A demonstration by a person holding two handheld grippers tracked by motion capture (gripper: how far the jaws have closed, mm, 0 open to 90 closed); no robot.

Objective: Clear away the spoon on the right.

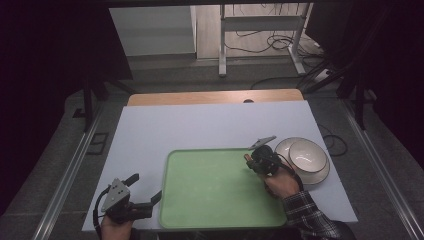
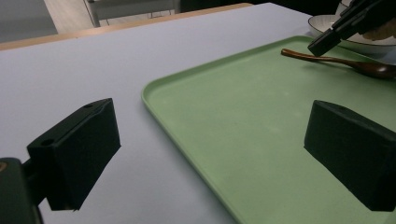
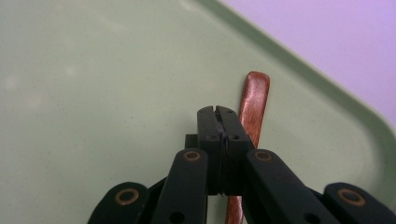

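A brown wooden spoon (image 3: 254, 102) lies flat on the green tray (image 1: 210, 190) near its far right corner. My right gripper (image 3: 217, 112) hangs just over the spoon's handle with its jaws pressed together and nothing between them; the handle passes under and to the right of them. In the left gripper view the spoon (image 2: 336, 60) rests on the tray (image 2: 261, 130) below the right gripper (image 2: 317, 45). My left gripper (image 1: 145, 187) stands open and empty at the tray's near left edge, jaws wide apart.
Two stacked white bowls (image 1: 305, 157) sit on the table just right of the tray, close behind my right hand. The white table top (image 1: 200, 125) stretches behind and left of the tray. A metal stand (image 1: 260, 30) is on the floor beyond.
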